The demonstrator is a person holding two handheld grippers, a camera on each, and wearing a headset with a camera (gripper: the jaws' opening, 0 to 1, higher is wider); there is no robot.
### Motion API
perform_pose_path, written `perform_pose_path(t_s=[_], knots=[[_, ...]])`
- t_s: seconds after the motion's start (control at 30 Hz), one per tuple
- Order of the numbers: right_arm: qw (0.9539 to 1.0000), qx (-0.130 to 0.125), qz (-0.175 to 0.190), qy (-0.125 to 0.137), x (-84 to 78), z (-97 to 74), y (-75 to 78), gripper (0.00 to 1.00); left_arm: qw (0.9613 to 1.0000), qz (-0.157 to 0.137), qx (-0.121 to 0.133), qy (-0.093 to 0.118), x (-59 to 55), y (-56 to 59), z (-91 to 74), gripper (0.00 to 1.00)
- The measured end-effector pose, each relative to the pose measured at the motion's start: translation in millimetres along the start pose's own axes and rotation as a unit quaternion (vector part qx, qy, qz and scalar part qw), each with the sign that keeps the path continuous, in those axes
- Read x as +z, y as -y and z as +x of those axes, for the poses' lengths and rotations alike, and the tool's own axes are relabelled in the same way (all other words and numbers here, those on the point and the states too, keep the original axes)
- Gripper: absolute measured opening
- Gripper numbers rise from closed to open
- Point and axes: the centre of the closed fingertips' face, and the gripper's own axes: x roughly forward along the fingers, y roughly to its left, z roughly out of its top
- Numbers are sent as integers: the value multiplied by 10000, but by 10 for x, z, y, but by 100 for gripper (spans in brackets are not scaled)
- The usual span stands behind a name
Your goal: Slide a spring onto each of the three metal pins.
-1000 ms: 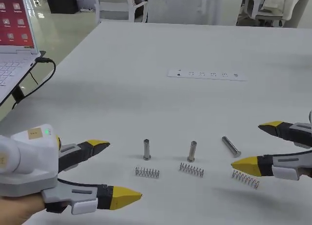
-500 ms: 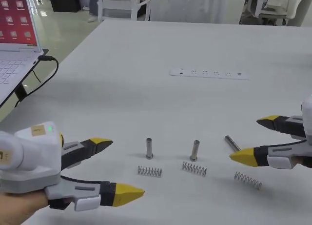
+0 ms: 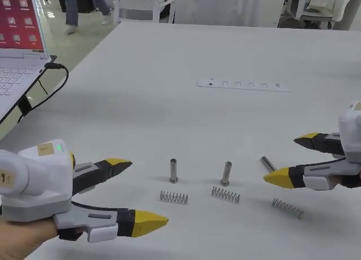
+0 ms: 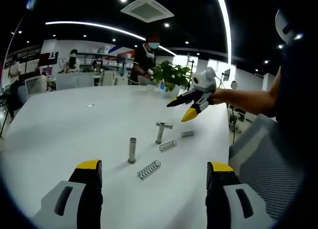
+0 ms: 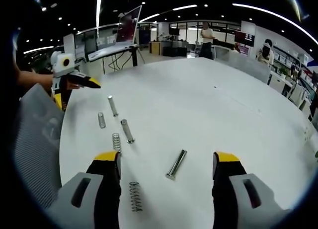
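Left gripper [image 3: 144,192] and right gripper [image 3: 282,158] hover low over the table [image 3: 225,119], jaws wide and empty. Two pins [image 3: 173,171] stand upright; a third pin [image 3: 268,163] lies slanted beside the right gripper. Three springs [image 3: 225,194] lie sideways before them.

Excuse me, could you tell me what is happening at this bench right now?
A person is set to fit springs onto pins on a white table. The left pin and middle pin stand upright; the right pin lies on its side. The left spring, middle spring and right spring lie loose before them, none on a pin yet. The left hand-held gripper is open and empty; the right hand-held gripper, also open, hovers by the right pin.
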Motion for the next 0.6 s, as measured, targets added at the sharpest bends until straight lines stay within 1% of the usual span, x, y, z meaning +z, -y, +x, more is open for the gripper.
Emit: perform_pose_path(t_s=[0.33, 0.6], knots=[[9997, -65, 81, -201, -49, 55, 48, 71, 10000, 4, -4, -1, 6, 10, -2, 83], [9995, -80, 131, -284, -81, 94, 66, 70, 10000, -1, -1, 0, 10, 10, -5, 83]])
